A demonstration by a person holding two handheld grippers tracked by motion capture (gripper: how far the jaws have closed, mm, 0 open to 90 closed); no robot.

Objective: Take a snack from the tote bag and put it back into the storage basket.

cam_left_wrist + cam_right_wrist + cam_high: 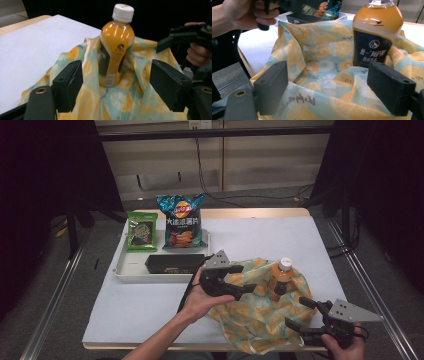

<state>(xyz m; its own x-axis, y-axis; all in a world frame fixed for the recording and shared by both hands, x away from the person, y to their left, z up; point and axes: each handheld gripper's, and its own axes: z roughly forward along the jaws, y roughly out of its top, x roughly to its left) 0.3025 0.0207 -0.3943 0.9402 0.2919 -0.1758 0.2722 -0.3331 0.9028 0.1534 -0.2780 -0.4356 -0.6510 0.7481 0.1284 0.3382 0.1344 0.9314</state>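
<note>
Standing upright on a crumpled citrus-print cloth bag (260,312), the orange juice bottle (281,279) has a white cap and a dark label; liquid nearly fills it. Bag is pale green with orange and lemon slices, rumpled, folds rising around the bottle base, front edge hanging just over the near table edge. Bottle sits right of centre on the white table (150,305), near the front.

Left gripper (239,279) just left of the bottle, jaws apart, empty, held above the bag's left part. In the left gripper view the bottle (115,47) stands between the two jaws but farther off, not touched. Right gripper (300,312) at the near right corner, jaws apart, empty, over the bag's front edge; its view shows bag folds (322,75) between the jaws.

White tray (127,270) at back left, well apart from the bag, holds a green snack pack (141,231), blue chip bag (181,222), black box (172,263). Open table at near left and back right.
</note>
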